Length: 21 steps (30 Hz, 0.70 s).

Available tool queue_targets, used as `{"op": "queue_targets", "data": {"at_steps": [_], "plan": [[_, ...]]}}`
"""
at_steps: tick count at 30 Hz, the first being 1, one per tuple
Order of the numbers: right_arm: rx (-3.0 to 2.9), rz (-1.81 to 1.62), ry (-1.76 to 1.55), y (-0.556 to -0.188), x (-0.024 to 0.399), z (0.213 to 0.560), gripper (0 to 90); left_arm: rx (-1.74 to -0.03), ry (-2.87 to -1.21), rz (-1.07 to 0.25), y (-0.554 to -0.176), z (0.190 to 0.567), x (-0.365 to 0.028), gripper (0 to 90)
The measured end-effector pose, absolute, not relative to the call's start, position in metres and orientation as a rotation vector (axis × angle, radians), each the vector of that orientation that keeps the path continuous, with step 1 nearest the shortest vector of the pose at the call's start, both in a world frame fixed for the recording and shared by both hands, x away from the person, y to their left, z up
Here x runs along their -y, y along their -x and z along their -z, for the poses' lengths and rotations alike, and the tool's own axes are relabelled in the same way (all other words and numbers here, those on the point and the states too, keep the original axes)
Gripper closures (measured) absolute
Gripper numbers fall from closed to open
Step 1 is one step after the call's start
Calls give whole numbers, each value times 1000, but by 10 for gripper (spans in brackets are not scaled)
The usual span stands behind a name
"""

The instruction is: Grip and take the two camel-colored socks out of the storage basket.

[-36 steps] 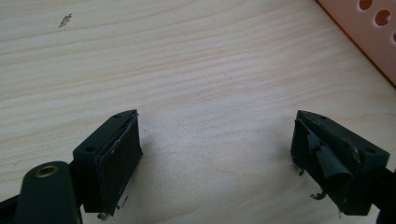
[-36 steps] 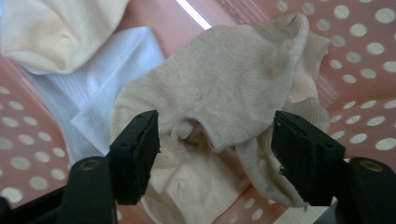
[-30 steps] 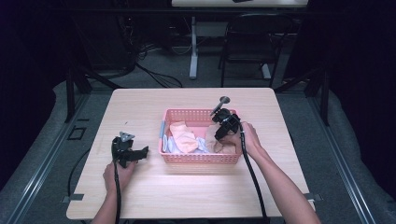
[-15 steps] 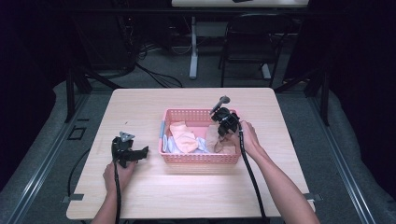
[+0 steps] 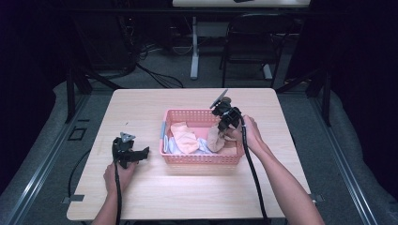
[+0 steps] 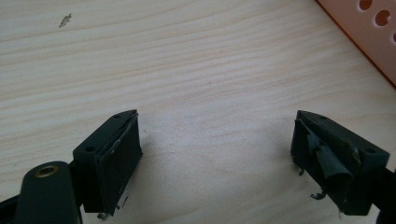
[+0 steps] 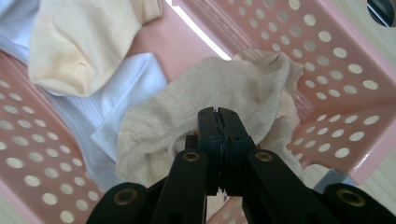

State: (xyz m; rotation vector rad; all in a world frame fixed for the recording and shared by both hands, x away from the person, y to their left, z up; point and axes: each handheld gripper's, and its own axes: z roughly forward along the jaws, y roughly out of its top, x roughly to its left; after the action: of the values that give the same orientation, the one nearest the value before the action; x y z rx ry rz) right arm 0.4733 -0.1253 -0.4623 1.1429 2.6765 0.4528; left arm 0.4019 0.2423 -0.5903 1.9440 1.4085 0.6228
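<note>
Socks (image 5: 185, 137) in basket (image 5: 202, 159), midway on table (image 5: 187, 197).

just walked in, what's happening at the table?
A person is working with handheld tongs at a wooden table. The right tongs are shut on a beige sock inside the pink basket, pinching its fabric; their jaws have just closed. A peach sock and a white cloth lie in the basket beside it. The left tongs rest open over bare tabletop left of the basket, holding nothing.
</note>
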Motion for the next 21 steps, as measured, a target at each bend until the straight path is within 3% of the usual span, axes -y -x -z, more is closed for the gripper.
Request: {"op": "queue_targets", "data": {"at_steps": [21], "plan": [[-2707, -499, -1101, -469, 127, 419, 886, -1408, -1945, -623, -402, 590, -242, 156]]}}
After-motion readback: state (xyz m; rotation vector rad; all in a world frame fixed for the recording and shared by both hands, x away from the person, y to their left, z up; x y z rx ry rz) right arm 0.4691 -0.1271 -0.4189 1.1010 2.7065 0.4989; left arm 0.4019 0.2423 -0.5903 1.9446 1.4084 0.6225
